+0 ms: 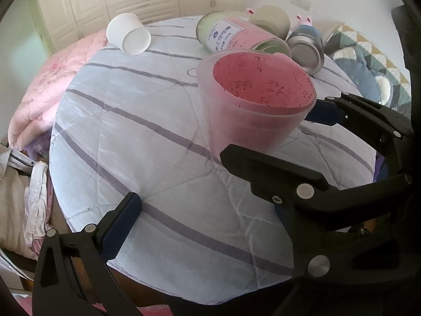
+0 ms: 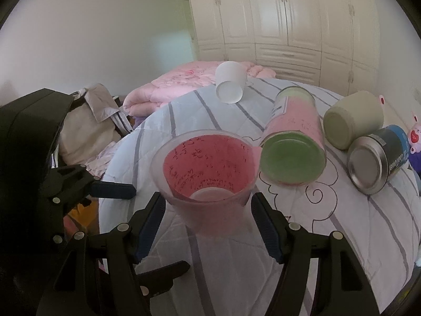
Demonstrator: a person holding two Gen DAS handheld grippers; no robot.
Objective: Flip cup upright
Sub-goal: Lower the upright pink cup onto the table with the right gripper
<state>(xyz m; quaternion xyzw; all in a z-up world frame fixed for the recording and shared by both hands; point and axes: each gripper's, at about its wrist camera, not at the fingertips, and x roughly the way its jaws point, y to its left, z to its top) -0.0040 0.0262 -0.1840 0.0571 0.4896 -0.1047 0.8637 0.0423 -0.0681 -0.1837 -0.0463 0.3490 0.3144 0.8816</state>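
Note:
A frosted translucent cup with pink scribbled paper inside [image 2: 204, 173] stands mouth up, tilted a little, on the striped quilt [image 2: 342, 237]. My right gripper [image 2: 208, 226] has a finger on each side of the cup's lower part, with small gaps showing. In the left wrist view the cup [image 1: 252, 110] sits between the right gripper's fingers [image 1: 265, 163]. My left gripper [image 2: 118, 191] is open and empty, left of the cup; one of its fingers [image 1: 123, 223] shows at lower left.
Other cups lie on their sides behind: a white cup [image 2: 230, 85], a tall green-and-pink jar [image 2: 292, 142], a beige cup [image 2: 352, 119], a steel tumbler [image 2: 376, 158]. A pink duvet [image 2: 179, 84] and clothes [image 2: 86, 121] lie left. The quilt's edge drops at left.

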